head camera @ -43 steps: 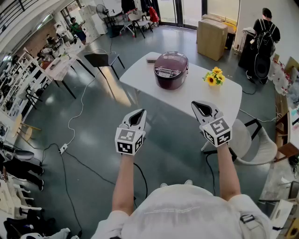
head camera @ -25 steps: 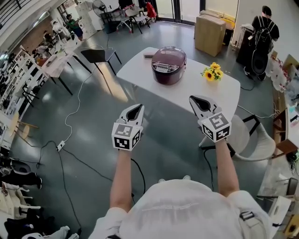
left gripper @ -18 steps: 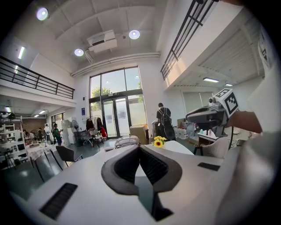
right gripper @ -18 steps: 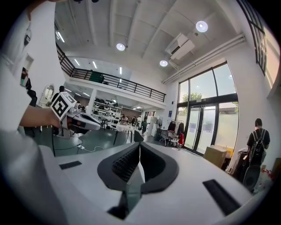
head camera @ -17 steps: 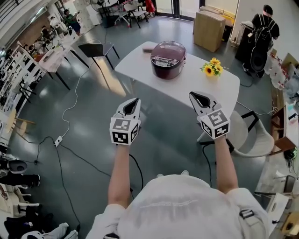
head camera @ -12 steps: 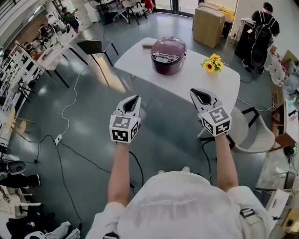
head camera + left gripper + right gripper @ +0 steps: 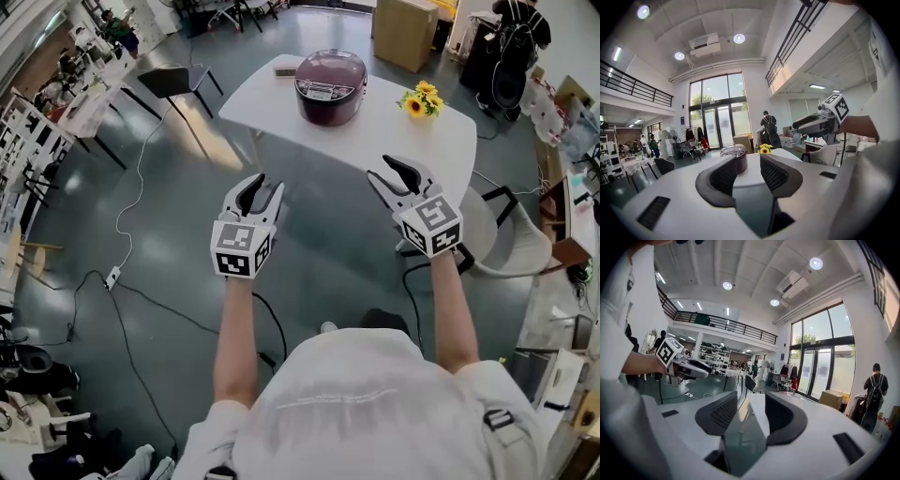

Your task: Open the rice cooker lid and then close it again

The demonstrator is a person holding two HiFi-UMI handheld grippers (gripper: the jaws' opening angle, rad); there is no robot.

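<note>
White table [image 7: 394,141] bears rice cooker [image 7: 330,86], well beyond left gripper [image 7: 265,185], right gripper [image 7: 382,171]; jaws just opening, empty.

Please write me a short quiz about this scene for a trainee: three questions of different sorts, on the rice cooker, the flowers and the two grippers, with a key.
1. True or false: the lid of the rice cooker stands open.
2. In the head view, on which side of the rice cooker are the sunflowers? A) left B) right C) on top of it
3. What is between the jaws of the left gripper and of the right gripper?

Key
1. False: the lid is closed.
2. B.
3. Nothing. Both pairs of jaws stand apart, having just been opening, and both grippers are short of the white table.
</note>
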